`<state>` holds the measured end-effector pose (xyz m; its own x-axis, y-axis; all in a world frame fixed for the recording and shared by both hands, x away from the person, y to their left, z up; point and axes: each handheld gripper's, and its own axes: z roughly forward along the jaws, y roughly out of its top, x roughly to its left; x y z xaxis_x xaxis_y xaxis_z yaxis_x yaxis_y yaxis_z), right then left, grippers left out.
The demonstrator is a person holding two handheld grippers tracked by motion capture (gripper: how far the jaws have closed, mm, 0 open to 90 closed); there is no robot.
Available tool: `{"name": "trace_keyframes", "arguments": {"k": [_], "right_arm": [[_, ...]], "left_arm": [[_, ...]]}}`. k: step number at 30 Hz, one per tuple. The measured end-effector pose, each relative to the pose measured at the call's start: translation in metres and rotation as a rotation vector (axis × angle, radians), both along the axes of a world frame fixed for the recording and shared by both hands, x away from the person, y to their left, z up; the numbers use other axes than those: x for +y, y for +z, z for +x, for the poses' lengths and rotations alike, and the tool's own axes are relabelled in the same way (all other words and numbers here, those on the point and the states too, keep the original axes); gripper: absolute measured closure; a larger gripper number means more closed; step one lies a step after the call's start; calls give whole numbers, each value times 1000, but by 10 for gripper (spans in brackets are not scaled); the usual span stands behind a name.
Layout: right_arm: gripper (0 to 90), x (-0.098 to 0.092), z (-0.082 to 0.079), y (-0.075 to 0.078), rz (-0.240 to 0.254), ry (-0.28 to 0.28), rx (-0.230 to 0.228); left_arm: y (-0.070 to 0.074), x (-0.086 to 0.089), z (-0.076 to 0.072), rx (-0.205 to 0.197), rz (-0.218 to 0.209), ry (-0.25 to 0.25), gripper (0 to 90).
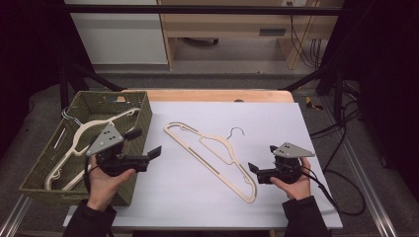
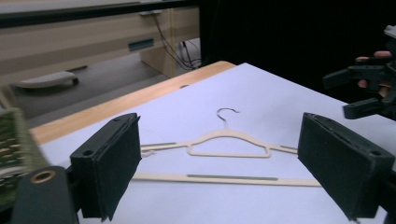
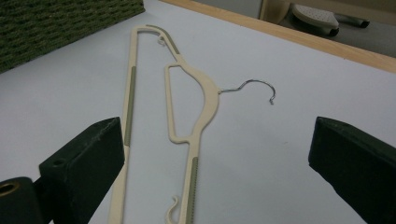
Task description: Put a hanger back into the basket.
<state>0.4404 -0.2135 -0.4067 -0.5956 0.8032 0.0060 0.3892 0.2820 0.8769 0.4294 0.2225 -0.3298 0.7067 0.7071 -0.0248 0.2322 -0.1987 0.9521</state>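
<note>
A cream plastic hanger (image 1: 212, 148) with a metal hook lies flat and slanted on the white mat, between my two grippers. My left gripper (image 1: 146, 143) hovers at the basket's right side, pointing toward that hanger (image 2: 224, 135); its jaws (image 2: 219, 154) stand wide apart with nothing between them. My right gripper (image 1: 262, 158) sits close to the hanger's lower right end, open and empty, and looks along the hanger (image 3: 205, 93) from just above the mat. A second cream hanger (image 1: 86, 133) rests inside the green woven basket (image 1: 143, 123).
The basket (image 3: 56, 23) takes up the table's left side. A white mat (image 1: 276, 123) covers the table, and a wooden edge (image 1: 212, 95) shows at the back. The right hand's gripper (image 2: 355, 93) appears far off in the left gripper view. Cables (image 1: 341, 173) trail at the right.
</note>
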Motion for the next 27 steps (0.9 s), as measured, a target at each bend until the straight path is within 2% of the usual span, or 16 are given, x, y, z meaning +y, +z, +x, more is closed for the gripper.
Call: {"name": "trace_keyframes", "arguments": {"k": [4, 7, 15, 17, 18, 19, 20, 22, 23, 27], "right_arm": [[47, 3, 3, -5, -11, 2, 20], [57, 6, 6, -9, -27, 5, 36], [93, 17, 16, -24, -70, 1, 96], [129, 19, 20, -29, -84, -4, 113], [149, 20, 22, -31, -97, -4, 118], [179, 23, 25, -36, -114, -15, 145], [202, 24, 27, -38, -134, -7, 147], [220, 25, 29, -41, -142, -5, 164], [268, 27, 32, -46, -160, -1, 176], [352, 31, 41, -55, -169, 11, 215]], "left_arm": [[-11, -14, 3, 19, -1, -20, 135], [-26, -27, 7, 50, 33, -45, 134], [-40, -33, 7, 76, 57, -59, 132], [-42, -33, 8, 81, 62, -61, 127], [-43, -33, 8, 85, 66, -63, 127], [-43, -33, 9, 87, 70, -62, 123], [-44, -34, 10, 90, 75, -62, 123], [-45, -34, 10, 91, 77, -62, 122], [-45, -34, 10, 89, 81, -58, 122], [-45, -32, 12, 95, 76, -47, 122]]}}
